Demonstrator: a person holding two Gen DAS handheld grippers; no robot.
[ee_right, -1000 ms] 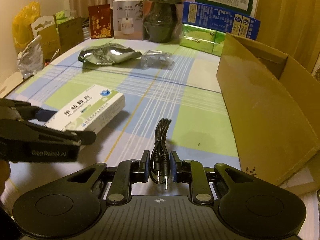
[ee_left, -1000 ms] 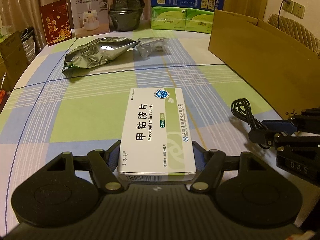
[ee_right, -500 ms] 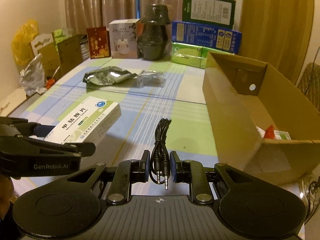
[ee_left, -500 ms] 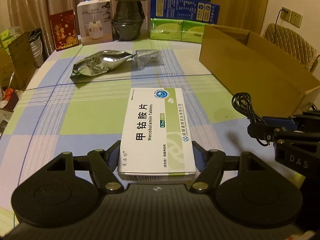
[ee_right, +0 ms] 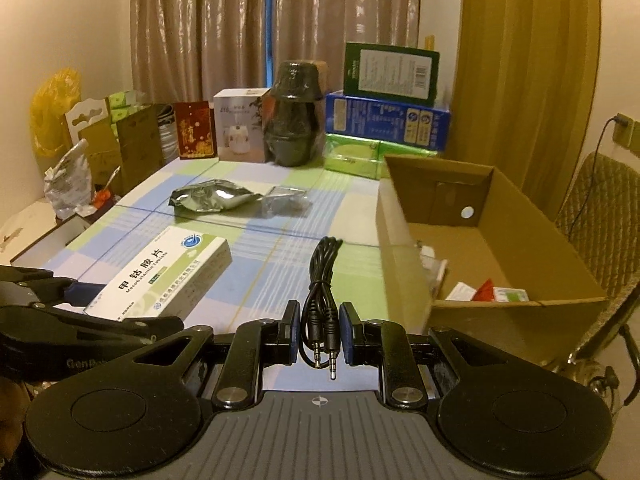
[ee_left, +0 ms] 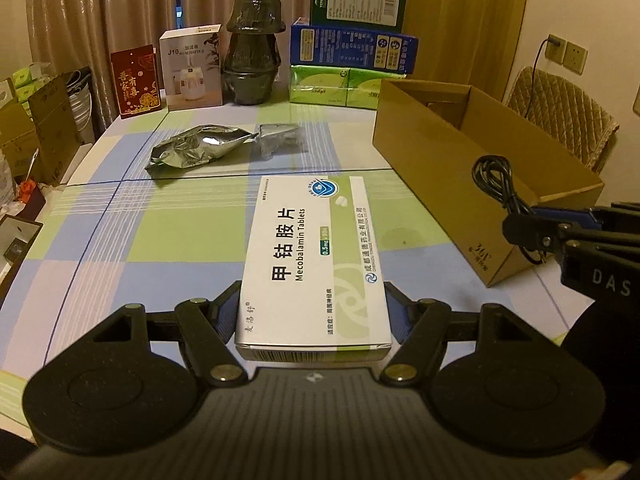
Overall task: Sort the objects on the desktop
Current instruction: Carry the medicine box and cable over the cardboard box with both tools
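Your left gripper (ee_left: pixel 314 316) has its jaws part-way open and clamped on the near end of the white-and-green tablet box (ee_left: pixel 316 260), one blue pad pressing each long side, so the box juts forward from the fingers and hangs above the checked tablecloth (ee_left: pixel 120 240). Your right gripper (ee_right: pixel 319 330) has its jaws drawn almost together on the coiled black audio cable (ee_right: pixel 322 276); the coil lies between the blue pads, its loop reaching ahead of the fingertips and its two metal plugs pointing back toward the camera. From the left wrist view you see that same gripper at the right edge, with the cable's loop sticking out in front of the open cardboard box (ee_left: pixel 440 160). The cardboard box stands on the right side of the table, and in the right wrist view it holds a few small packets in its near corner. Farther back on the cloth lie a crumpled silver foil bag (ee_left: pixel 196 148) and, just beside it, a small clear plastic packet (ee_left: pixel 280 140), both well apart from your grippers. Along the far edge stand a red card, a humidifier carton (ee_left: pixel 191 68), a dark wrapped pot (ee_left: pixel 252 52) and stacked blue and green cartons.
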